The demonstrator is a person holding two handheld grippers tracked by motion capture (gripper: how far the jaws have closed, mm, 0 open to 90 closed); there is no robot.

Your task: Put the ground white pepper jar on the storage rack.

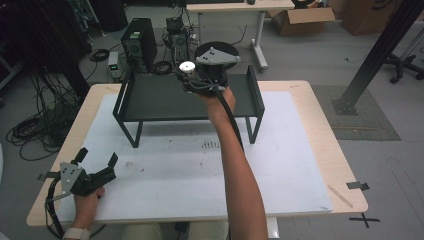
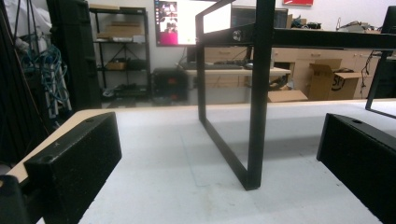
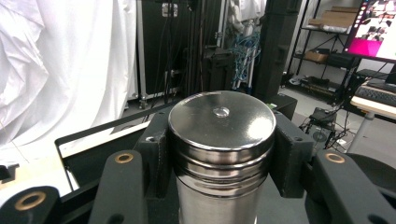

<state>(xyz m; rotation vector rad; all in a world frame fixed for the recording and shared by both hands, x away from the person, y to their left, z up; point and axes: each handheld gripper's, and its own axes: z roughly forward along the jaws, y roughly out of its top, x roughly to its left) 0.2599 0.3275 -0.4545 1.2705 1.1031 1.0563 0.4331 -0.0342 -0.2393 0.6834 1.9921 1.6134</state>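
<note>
the white mat (image 1: 200, 165) covers the table, and the black metal shelf rack (image 1: 165, 97) stands at its far side. your right gripper (image 1: 197, 75) is pinching an upright steel flask (image 3: 222, 154) just below its lid, above the rack's tray. lower it level and slowly. your left gripper (image 1: 95, 159) rests spread and empty at the near left corner.

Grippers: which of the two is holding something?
The right gripper, raised over the black shelf, clamps a shiny metal cylinder; the left gripper rests open.
</note>
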